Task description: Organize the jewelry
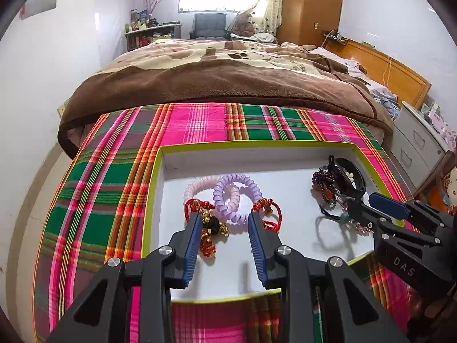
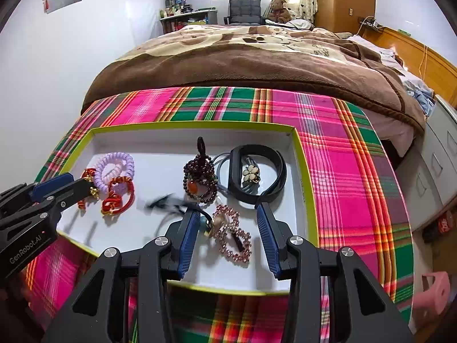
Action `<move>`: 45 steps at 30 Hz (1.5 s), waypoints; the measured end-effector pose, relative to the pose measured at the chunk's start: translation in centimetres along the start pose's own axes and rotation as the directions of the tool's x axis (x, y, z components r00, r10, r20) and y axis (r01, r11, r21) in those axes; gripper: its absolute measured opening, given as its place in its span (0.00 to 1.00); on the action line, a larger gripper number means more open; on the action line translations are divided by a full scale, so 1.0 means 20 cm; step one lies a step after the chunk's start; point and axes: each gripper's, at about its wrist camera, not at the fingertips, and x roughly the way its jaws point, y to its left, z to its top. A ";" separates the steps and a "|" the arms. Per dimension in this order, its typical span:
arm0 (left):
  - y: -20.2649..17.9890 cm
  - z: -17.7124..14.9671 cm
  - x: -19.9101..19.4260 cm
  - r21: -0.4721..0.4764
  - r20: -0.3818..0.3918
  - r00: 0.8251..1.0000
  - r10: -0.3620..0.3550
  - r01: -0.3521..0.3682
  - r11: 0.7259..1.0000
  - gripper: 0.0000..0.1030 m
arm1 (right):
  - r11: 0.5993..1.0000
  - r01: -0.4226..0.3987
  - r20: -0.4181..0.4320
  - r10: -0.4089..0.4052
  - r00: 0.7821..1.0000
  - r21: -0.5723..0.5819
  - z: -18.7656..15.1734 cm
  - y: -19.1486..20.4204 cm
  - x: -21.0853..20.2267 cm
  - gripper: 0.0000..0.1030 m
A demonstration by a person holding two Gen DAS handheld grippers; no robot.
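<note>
1. The jewelry lies in a shallow white tray (image 2: 305, 188) with a yellow-green rim, set on a plaid-covered desk (image 2: 342, 171) at the foot of a bed (image 2: 242, 65).
2. Toward the tray's left edge: lilac and pink coil bands (image 1: 237, 197) overlapping red cord bracelets (image 1: 267, 214) with gold charms. These look light and springy; the coils should stretch and snag on each other, so I would pinch one loop at its outer arc, clear of the cords.
3. Toward the tray's right edge: a dark bead bracelet (image 2: 200, 183), a black band (image 2: 257, 171) with a cream flower piece, and a pink crystal bracelet (image 2: 232, 237) near the front rim. The beaded ones are probably limp and slippery, likely to sag, so a grip across the strand suits better than along it.
4. The left hand-held gripper (image 1: 222, 223) stands with jaws apart, straddling the charms and the lilac coil's near edge, pads not pressing.
5. The right hand-held gripper (image 2: 228, 220) is likewise apart, with the crystal bracelet between its fingers, unclamped.
</note>
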 end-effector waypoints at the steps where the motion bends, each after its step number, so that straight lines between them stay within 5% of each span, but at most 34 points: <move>1: 0.00 -0.01 -0.02 -0.003 0.008 1.000 0.000 0.000 1.000 0.32 | 1.000 -0.002 0.003 0.002 1.000 0.002 0.00 0.00 -0.01 0.41; 23: -0.10 -0.32 -0.47 -0.024 0.133 0.984 0.121 -0.119 0.993 0.32 | 0.999 0.032 0.161 -0.036 0.986 0.024 -0.27 0.10 -0.47 0.42; 45: -0.17 -0.53 -0.71 -0.013 0.182 0.979 0.095 -0.094 0.995 0.32 | 0.998 0.030 0.221 -0.039 0.974 0.047 -0.49 0.14 -0.68 0.42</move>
